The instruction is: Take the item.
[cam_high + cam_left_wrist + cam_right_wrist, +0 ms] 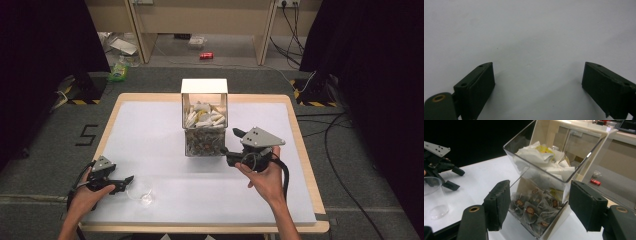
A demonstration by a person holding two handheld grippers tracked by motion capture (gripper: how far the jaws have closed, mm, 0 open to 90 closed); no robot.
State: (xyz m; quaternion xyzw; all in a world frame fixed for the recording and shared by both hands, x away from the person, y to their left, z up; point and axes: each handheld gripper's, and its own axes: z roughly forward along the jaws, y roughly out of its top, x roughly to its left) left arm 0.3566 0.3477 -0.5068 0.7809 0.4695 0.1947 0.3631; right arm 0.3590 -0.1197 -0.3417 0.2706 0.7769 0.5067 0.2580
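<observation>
While right gripper (226, 148) hovers: jaws apart, gripping nothing.
Tea-bag box (541, 195) sits just beyond them, left of gripper, untouched.

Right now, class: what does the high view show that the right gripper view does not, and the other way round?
The high view adds the person's right hand, a floor mark shaped like a 5, and a green bottle on the floor. The right gripper view adds the round labels on the tea bags in the lower part of the box. Both share the clear box, the cup, the open left claw and the red can on the floor.
</observation>
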